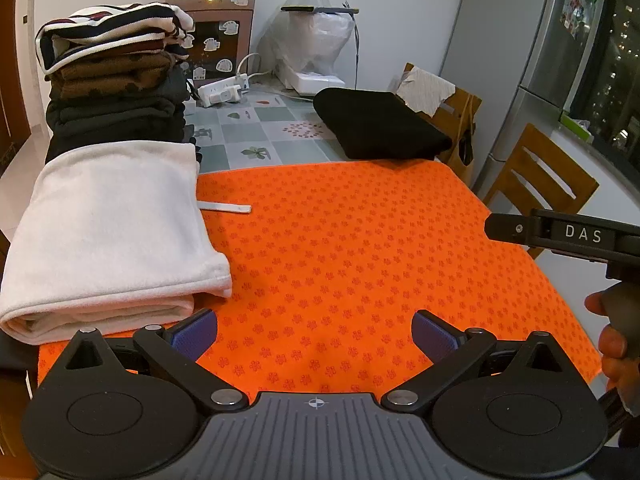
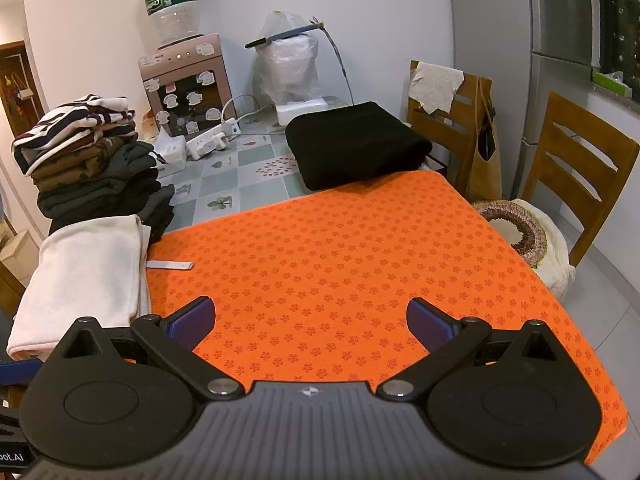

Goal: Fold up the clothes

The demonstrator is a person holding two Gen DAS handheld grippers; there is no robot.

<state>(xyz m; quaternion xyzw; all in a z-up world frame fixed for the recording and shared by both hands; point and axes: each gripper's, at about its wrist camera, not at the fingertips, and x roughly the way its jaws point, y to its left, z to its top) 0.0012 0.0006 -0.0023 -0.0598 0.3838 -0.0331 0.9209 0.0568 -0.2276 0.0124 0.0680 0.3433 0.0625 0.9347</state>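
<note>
Orange mat [image 1: 360, 248] bare for the next garment, cream folded cloth [image 1: 108, 232] set aside left, left gripper [image 1: 315, 334] and right gripper [image 2: 311, 322] spread wide, grasping nothing.

- Left wrist view — low over the near edge of the orange mat [image 1: 360, 240], facing across it toward the wall
- Right wrist view — higher, same direction; both share the mat [image 2: 340, 260]

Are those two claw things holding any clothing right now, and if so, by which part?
Nothing is held. The left gripper and right gripper both have jaws wide open over the bare orange mat; the folded white cloth lies untouched.
</note>
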